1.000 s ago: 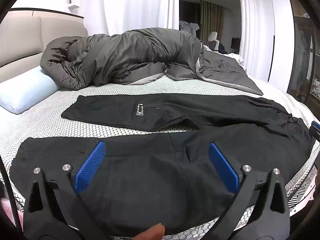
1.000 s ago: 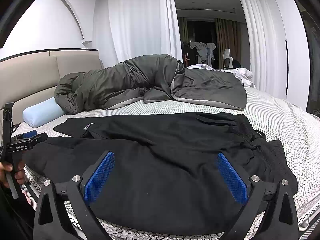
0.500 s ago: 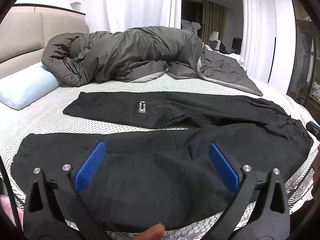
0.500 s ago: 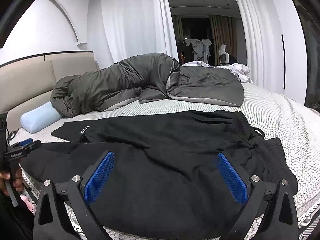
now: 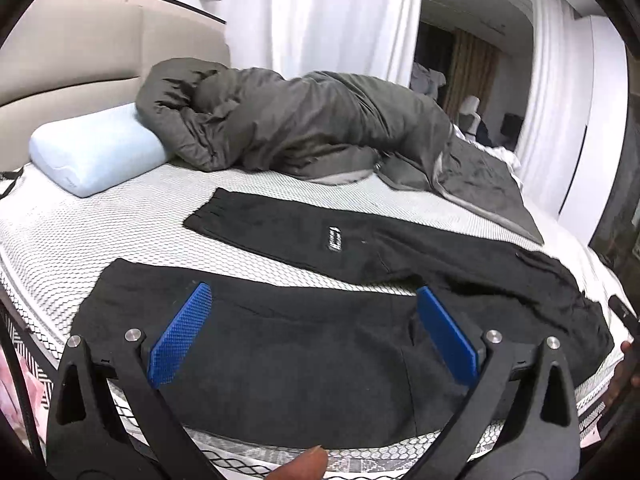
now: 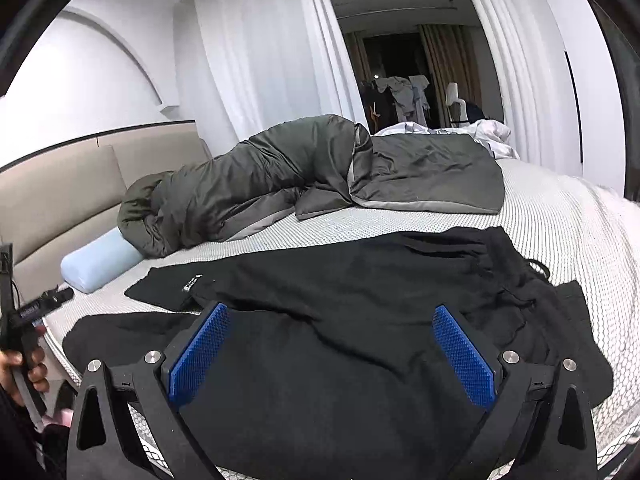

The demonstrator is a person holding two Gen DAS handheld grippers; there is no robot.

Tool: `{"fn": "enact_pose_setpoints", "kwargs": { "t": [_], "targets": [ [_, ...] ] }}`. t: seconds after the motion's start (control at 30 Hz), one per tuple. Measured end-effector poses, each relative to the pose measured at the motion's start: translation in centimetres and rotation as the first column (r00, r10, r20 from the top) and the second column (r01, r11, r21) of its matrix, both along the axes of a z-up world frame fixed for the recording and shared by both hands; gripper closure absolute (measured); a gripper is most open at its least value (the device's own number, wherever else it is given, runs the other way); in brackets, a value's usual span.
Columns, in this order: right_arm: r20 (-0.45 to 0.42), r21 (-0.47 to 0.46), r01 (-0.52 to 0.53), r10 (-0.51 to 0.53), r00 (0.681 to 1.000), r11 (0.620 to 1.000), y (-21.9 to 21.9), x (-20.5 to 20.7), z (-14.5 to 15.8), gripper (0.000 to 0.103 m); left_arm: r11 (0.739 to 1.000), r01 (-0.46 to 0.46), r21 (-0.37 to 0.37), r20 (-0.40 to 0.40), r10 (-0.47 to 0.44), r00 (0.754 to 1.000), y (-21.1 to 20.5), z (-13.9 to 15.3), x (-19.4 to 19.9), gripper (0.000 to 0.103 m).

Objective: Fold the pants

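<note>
The black pants (image 5: pixel 360 320) lie spread flat on the bed (image 5: pixel 80 240), both legs laid out long and side by side, with a wedge of bare bed between them toward the cuffs. The leg nearer the bed's front edge reaches that edge; the farther one carries a small white label (image 5: pixel 334 239). In the right wrist view the pants (image 6: pixel 360 300) bunch into folds at the waist end, where a drawstring loop (image 6: pixel 538 266) trails onto the bed (image 6: pixel 560 220).

The left tongs (image 5: pixel 314 330) hover over the near leg with their blue pads wide apart and nothing between them. The right tongs (image 6: pixel 330 352) hang over the waist half of the pants, also spread wide and holding nothing; whether either pair brushes the cloth is hard to say from these angles.

Behind the pants, a grey duvet (image 5: pixel 300 128) lies heaped across the bed, its end resting on a pale blue pillow (image 5: pixel 96 152) by the headboard (image 5: pixel 80 52). White curtains (image 6: pixel 260 60) hang behind the bed.
</note>
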State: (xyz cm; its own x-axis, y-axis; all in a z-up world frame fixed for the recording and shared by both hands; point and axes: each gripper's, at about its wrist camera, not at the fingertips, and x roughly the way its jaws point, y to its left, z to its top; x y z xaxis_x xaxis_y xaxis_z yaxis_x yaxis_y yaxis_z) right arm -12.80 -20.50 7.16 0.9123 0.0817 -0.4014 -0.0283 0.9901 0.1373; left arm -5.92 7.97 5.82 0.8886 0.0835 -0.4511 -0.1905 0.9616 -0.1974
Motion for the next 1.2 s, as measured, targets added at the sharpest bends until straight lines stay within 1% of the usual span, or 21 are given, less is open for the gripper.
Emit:
{"fn": "enact_pose_setpoints", "kwargs": {
  "t": [0.1, 0.17, 0.27, 0.37, 0.47, 0.53, 0.57, 0.63, 0.7, 0.77, 0.83, 0.87, 0.9, 0.93, 1.0, 1.03, 1.1, 1.13, 1.17, 1.2],
  "targets": [
    [-0.017, -0.035, 0.016, -0.017, 1.0, 0.999, 0.0, 0.0, -0.1, 0.0, 0.999, -0.035, -0.024, -0.01, 0.035, 0.999, 1.6, -0.3, -0.9, 0.001],
    [-0.024, -0.047, 0.031, -0.032, 0.999, 0.998, -0.3, -0.5, -0.1, 0.0, 0.996, -0.067, -0.056, -0.015, 0.067, 0.998, 3.3, -0.8, -1.8, 0.001],
    [-0.038, -0.039, 0.045, -0.046, 0.998, 0.998, -1.4, -1.4, 0.1, 0.0, 0.989, -0.114, -0.099, -0.036, 0.111, 0.993, 5.6, -1.7, -2.6, 0.001],
    [-0.063, -0.024, 0.072, -0.073, 0.995, 0.997, -3.2, -2.5, 0.1, 0.0, 0.973, -0.174, -0.151, -0.067, 0.166, 0.984, 8.4, -2.8, -3.8, 0.001],
    [-0.09, -0.017, 0.121, -0.122, 0.988, 0.993, -5.5, -3.3, 0.2, 0.0, 0.949, -0.233, -0.212, -0.104, 0.215, 0.971, 11.4, -4.3, -5.1, 0.001],
    [-0.103, -0.016, 0.148, -0.148, 0.984, 0.989, -6.9, -3.6, 0.3, 0.0, 0.933, -0.248, -0.262, -0.147, 0.216, 0.965, 13.5, -5.6, -6.0, 0.008],
    [-0.114, -0.026, 0.168, -0.17, 0.979, 0.985, -7.8, -3.8, 0.2, 0.0, 0.927, -0.256, -0.274, -0.164, 0.217, 0.962, 14.1, -6.2, -6.3, 0.012],
    [-0.126, -0.049, 0.196, -0.201, 0.971, 0.979, -8.9, -4.1, 0.2, 0.0, 0.914, -0.257, -0.313, -0.192, 0.204, 0.96, 15.3, -7.6, -7.0, 0.014],
    [-0.153, -0.066, 0.208, -0.216, 0.964, 0.976, -9.8, -4.4, -0.2, 0.0, 0.912, -0.259, -0.319, -0.231, 0.19, 0.954, 15.9, -8.7, -6.8, 0.017],
    [-0.176, -0.074, 0.226, -0.236, 0.956, 0.971, -10.6, -4.8, -0.8, 0.0, 0.908, -0.255, -0.331, -0.261, 0.172, 0.95, 16.1, -9.7, -6.6, 0.018],
    [-0.201, -0.069, 0.243, -0.252, 0.947, 0.968, -11.4, -5.3, -1.5, 0.0, 0.897, -0.254, -0.361, -0.271, 0.16, 0.949, 16.8, -10.9, -6.5, 0.02],
    [-0.206, -0.067, 0.249, -0.257, 0.944, 0.966, -11.6, -5.2, -1.7, 0.0, 0.893, -0.253, -0.371, -0.275, 0.154, 0.949, 16.7, -11.1, -5.6, 0.021],
    [-0.212, -0.063, 0.253, -0.261, 0.942, 0.965, -11.8, -5.4, -2.0, 0.0, 0.889, -0.25, -0.385, -0.274, 0.149, 0.95, 17.1, -11.6, -5.3, 0.028],
    [-0.214, -0.06, 0.256, -0.263, 0.941, 0.965, -11.9, -5.5, -2.2, 0.0, 0.886, -0.257, -0.386, -0.281, 0.152, 0.948, 17.3, -11.9, -4.9, 0.041],
    [-0.22, -0.055, 0.265, -0.271, 0.937, 0.963, -12.2, -5.7, -2.6, 0.0, 0.89, -0.263, -0.373, -0.282, 0.161, 0.946, 17.3, -11.9, -4.3, 0.053],
    [-0.224, -0.054, 0.269, -0.275, 0.935, 0.962, -12.2, -5.7, -2.7, 0.0, 0.9, -0.253, -0.353, -0.268, 0.162, 0.95, 17.2, -11.7, -4.2, 0.056],
    [-0.232, -0.052, 0.271, -0.276, 0.933, 0.961, -12.1, -5.7, -2.9, 0.0, 0.917, -0.237, -0.322, -0.232, 0.166, 0.958, 16.9, -10.9, -3.9, 0.059],
    [-0.236, -0.05, 0.271, -0.275, 0.932, 0.961, -12.0, -5.7, -2.9, 0.0, 0.919, -0.234, -0.316, -0.227, 0.166, 0.96, 16.9, -10.5, -3.5, 0.059],
    [-0.241, -0.045, 0.27, -0.273, 0.931, 0.962, -12.0, -5.7, -3.0, 0.0, 0.919, -0.235, -0.316, -0.23, 0.166, 0.959, 17.1, -10.4, -3.1, 0.059],
    [-0.247, -0.037, 0.269, -0.27, 0.931, 0.962, -11.9, -5.5, -3.2, 0.0, 0.913, -0.241, -0.329, -0.234, 0.168, 0.958, 17.3, -10.2, -2.5, 0.059]
  ]
}}
